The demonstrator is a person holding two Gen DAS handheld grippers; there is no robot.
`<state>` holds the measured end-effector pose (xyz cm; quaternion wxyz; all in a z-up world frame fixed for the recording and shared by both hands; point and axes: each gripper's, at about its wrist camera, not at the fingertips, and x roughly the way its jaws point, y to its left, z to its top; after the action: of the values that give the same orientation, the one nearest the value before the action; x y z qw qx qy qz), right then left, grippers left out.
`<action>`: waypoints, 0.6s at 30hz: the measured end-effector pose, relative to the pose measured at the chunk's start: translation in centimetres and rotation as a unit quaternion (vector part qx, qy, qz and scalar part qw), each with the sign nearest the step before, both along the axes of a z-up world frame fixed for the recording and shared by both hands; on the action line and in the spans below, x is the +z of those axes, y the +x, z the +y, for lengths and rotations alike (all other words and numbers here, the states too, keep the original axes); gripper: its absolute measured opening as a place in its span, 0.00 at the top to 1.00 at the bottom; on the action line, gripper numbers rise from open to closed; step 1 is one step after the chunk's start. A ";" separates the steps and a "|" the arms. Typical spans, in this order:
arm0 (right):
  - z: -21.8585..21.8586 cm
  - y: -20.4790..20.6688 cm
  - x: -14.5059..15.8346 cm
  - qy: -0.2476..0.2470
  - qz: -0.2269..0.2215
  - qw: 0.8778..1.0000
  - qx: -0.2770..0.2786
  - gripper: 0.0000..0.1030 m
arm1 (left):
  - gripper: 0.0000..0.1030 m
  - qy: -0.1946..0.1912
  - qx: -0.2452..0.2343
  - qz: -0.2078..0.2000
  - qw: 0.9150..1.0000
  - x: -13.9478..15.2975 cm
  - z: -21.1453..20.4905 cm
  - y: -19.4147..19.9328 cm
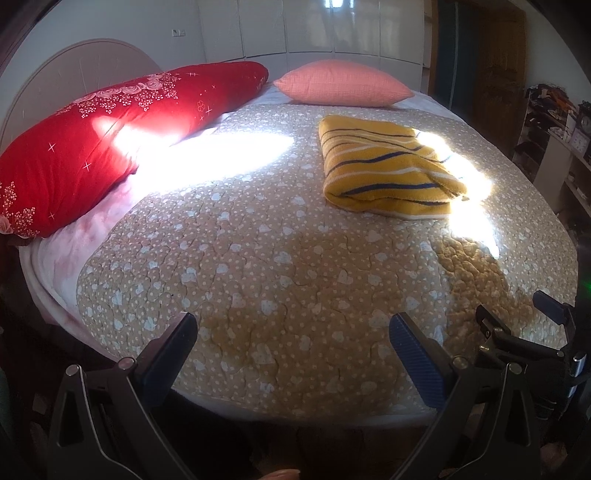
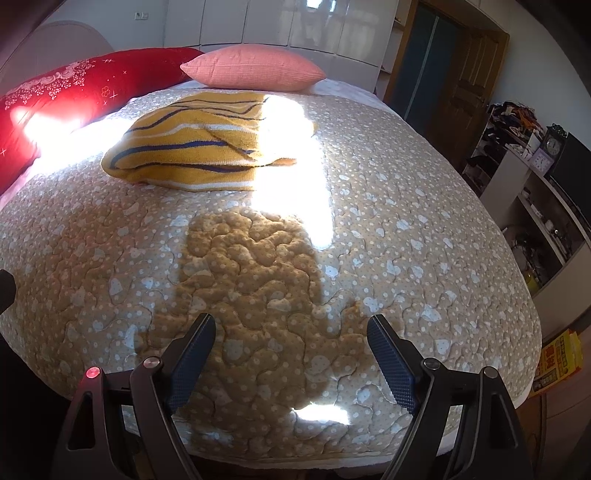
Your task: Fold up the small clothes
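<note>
Sweater (image 1: pixel 388 166) lies folded, well beyond both empty, wide-spread grippers (image 1: pixel 293 328) (image 2: pixel 291 328)

I look across a quilted bed (image 2: pixel 424 229) streaked with sunlight, a white wardrobe (image 1: pixel 314 26) behind it, a wooden door (image 2: pixel 469 85) and cluttered shelves (image 2: pixel 535 206) at right.

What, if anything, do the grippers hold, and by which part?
Nothing. The left gripper and right gripper are open over the quilt; the sweater lies untouched.
</note>
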<state>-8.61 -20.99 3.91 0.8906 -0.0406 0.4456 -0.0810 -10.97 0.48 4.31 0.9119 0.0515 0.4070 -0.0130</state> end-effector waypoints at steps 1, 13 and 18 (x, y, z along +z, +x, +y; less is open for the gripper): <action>0.1 0.0 0.0 -0.001 0.000 1.000 0.001 0.15 | 0.00 0.001 0.000 0.001 1.000 0.0 0.0 0.0; 0.2 0.1 -0.1 0.001 0.002 1.000 0.004 0.15 | 0.00 0.015 0.006 0.009 1.000 -0.6 -0.2 0.3; 0.3 0.0 -0.2 0.001 0.001 1.000 0.004 0.14 | 0.00 0.015 0.008 0.015 1.000 -0.9 0.0 0.3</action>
<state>-8.58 -20.74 3.75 0.8903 -0.0417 0.4468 -0.0769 -10.66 0.43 3.44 0.9048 0.0616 0.4213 0.0001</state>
